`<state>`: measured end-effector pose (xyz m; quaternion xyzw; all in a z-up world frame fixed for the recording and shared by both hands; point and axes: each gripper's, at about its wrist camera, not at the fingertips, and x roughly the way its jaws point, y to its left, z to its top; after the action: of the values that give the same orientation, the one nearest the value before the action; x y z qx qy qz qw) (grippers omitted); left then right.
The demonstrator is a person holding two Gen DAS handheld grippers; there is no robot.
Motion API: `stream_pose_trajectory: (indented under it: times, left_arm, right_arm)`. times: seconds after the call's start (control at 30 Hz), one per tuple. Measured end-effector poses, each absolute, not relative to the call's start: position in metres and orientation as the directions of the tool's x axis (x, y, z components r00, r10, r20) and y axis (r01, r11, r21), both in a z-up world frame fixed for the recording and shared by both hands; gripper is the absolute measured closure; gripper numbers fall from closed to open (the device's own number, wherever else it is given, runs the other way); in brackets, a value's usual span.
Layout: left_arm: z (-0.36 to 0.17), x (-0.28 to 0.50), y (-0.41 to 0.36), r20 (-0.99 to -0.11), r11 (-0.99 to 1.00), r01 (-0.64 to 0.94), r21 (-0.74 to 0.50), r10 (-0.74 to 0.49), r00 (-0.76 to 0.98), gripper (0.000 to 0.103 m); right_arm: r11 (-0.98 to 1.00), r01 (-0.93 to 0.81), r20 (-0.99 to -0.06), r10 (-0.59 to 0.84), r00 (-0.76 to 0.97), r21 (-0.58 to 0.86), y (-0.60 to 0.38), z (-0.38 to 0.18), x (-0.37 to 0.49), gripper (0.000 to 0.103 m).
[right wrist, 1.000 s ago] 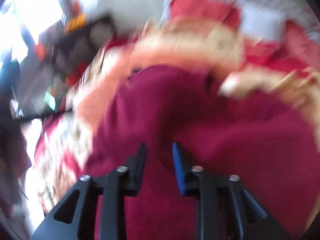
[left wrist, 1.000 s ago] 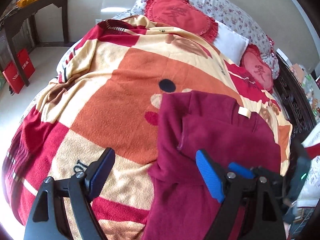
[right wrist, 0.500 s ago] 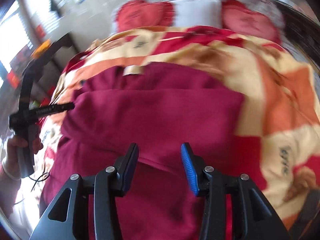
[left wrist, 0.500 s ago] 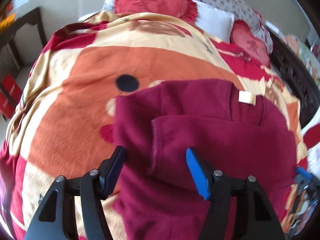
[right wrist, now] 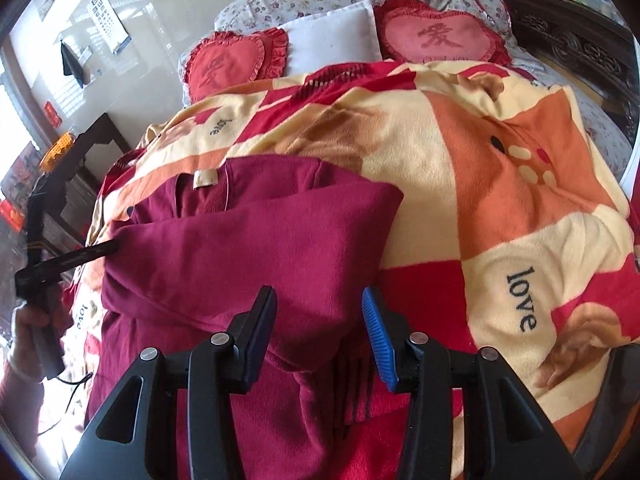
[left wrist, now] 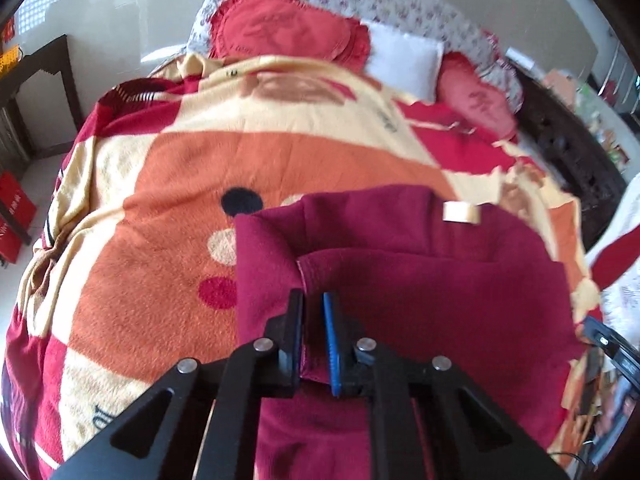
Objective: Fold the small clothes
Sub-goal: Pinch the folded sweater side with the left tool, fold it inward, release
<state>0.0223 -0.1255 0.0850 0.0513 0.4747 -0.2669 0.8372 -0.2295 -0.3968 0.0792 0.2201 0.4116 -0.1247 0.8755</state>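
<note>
Item: maroon sweater (left wrist: pixel 420 292), part-folded on bed blanket (left wrist: pixel 160 208) | left tool (left wrist: pixel 312 316): clamped on folded sleeve edge | right tool (right wrist: pixel 320 320): part-open, empty, above hem fold | advice: carry edge level, keep layers aligned.

garment (left wrist: pixel 420 300) lower part: I lose it under my left gripper (left wrist: pixel 313 336) and past the bottom edge
pinched fold: hidden between the pads
left hand (right wrist: pixel 30 320): cut off at the frame edge
shelf clutter (left wrist: pixel 600 136): too blurred to tell
</note>
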Motion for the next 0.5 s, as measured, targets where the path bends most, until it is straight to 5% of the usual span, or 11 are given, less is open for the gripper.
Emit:
stream_pose_trajectory:
  times: [0.5]
  left_arm:
    - [0.098,0.026,-0.104,-0.811,0.876,0.439,-0.197,-0.398,0.430,0.093]
  right_arm:
    - [0.795,0.482,-0.797,0.003,0.603,0.368,-0.427,0.057,-0.215,0.062]
